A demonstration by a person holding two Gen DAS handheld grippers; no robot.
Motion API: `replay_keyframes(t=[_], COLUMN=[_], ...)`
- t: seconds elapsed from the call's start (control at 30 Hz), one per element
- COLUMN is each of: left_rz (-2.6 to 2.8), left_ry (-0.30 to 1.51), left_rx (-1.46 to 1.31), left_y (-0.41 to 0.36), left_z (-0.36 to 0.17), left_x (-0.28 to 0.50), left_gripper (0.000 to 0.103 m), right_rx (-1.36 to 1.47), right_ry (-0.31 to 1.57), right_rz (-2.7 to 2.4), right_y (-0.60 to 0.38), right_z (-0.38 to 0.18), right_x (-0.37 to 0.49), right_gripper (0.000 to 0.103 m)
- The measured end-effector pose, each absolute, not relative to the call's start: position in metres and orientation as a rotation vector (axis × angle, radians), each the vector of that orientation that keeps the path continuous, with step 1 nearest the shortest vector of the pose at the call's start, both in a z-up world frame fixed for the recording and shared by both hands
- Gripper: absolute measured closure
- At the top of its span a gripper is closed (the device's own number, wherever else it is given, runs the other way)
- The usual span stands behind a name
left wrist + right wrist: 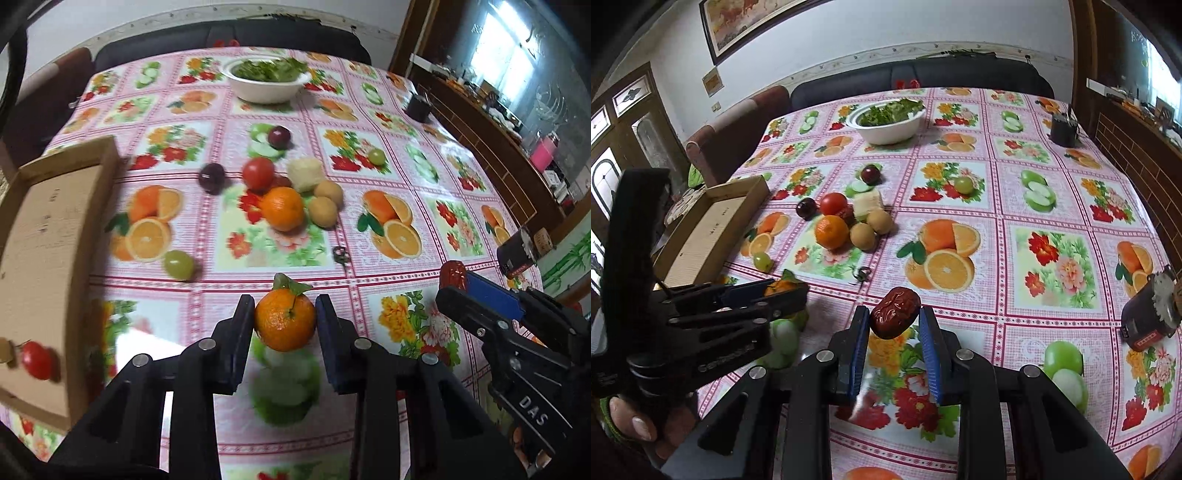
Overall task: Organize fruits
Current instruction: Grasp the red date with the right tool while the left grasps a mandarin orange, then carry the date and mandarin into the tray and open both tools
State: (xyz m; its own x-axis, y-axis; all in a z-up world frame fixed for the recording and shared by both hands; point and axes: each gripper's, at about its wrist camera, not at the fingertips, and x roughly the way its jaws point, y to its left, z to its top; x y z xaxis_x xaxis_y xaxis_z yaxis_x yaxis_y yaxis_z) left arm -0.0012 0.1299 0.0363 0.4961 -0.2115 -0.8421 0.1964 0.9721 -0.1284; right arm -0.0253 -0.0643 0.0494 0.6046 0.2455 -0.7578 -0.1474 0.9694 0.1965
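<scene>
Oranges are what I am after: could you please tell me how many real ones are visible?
2: one orange held in the left gripper, another orange in the fruit pile mid-table. Others may be hidden.

The desk (997,177) cover is pink-checked with fruit and flower prints; the tangerine (284,319) is orange, the date (894,312) dark red, the bowl (890,129) white.

A table under a fruit-print oilcloth (960,192) carries a white bowl of greens (888,127) at twelve o'clock. A cardboard tray (713,225) lies at nine. At centre cluster an orange (832,231), a tomato (833,204) and two brown fruits (871,228).
</scene>
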Motion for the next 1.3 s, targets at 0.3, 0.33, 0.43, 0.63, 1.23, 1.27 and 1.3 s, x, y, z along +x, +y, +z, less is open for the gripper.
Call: replay_keyframes(t=[0.3,0.33,0.43,0.63,1.23,1.27,1.3], left_rz=[-0.164,-0.157,-0.14,-0.109,-0.022,-0.015,-0.007], left_ry=[0.964,0.962,0.954,0.932,0.911,0.911,0.911], left_rx=[-0.027,-0.029,-0.038,-0.051,-0.109,-0.114,-0.12], left_y=[0.163,0.166,0.176,0.193,0.248,0.252,0.257], left_z=[0.053,0.054,0.056,0.062,0.068,0.068,0.068], left_x=[-0.016,-0.017,-0.019,-0.022,-0.021,-0.02,-0.02], left_gripper=[0.072,0.072,0.072,0.072,0.072,0.072,0.072], right_rx=[0.089,0.085,0.075,0.05,-0.003,-0.004,-0.005], right_ry=[0.895,0.895,0.895,0.898,0.889,0.888,0.887], right_rz=[0.286,0.293,0.315,0.348,0.455,0.462,0.472], right_y=[-0.035,-0.031,-0.021,-0.003,0.055,0.058,0.062], right_z=[0.057,0.057,0.059,0.061,0.07,0.07,0.07], right_x=[-0.026,-0.026,-0.027,-0.026,-0.016,-0.015,-0.014], right_gripper=[0.075,0.075,0.075,0.075,0.075,0.075,0.075])
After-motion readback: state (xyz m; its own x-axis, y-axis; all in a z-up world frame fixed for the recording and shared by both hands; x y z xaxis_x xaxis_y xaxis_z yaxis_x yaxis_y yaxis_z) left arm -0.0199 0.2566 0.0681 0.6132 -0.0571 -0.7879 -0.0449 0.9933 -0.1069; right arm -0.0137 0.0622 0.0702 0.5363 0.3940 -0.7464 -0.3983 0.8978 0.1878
